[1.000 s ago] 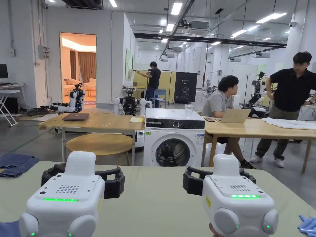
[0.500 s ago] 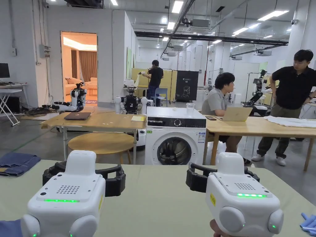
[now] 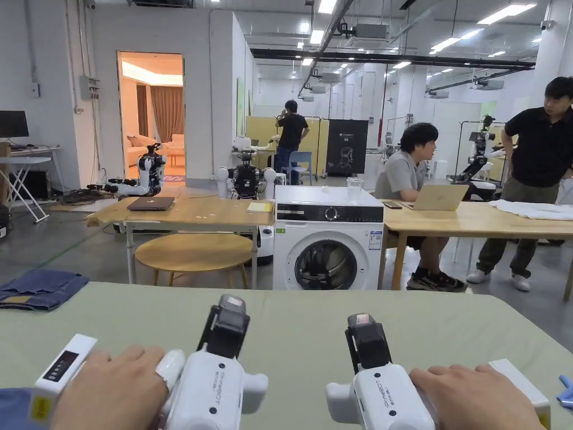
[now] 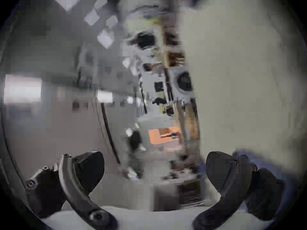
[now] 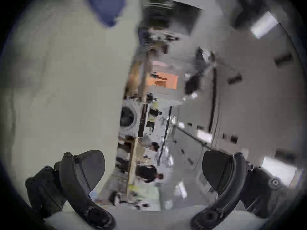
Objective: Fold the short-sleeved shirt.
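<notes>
Both grippers have rolled onto their sides since the earlier frame, where they sat upright with green lights on top. In the head view the left gripper (image 3: 226, 319) and right gripper (image 3: 366, 339) lie side by side, apart, low over the pale green table (image 3: 291, 330); a left hand (image 3: 112, 386) and right hand (image 3: 475, 400) wrap their handles, both cut off by the bottom edge. From this angle the jaws are hidden behind the dark front blocks. Each gripper view shows its own jaws spread wide with nothing between them: the left gripper (image 4: 154, 172) and the right gripper (image 5: 153, 172) face a sideways, badly smeared room.

No short-sleeved shirt can be made out with certainty. A folded blue cloth (image 3: 39, 288) lies at the table's far left edge, and a blue scrap (image 3: 565, 389) is cropped at the right border; what either one is cannot be told. Beyond stands a washing machine (image 3: 327, 241).
</notes>
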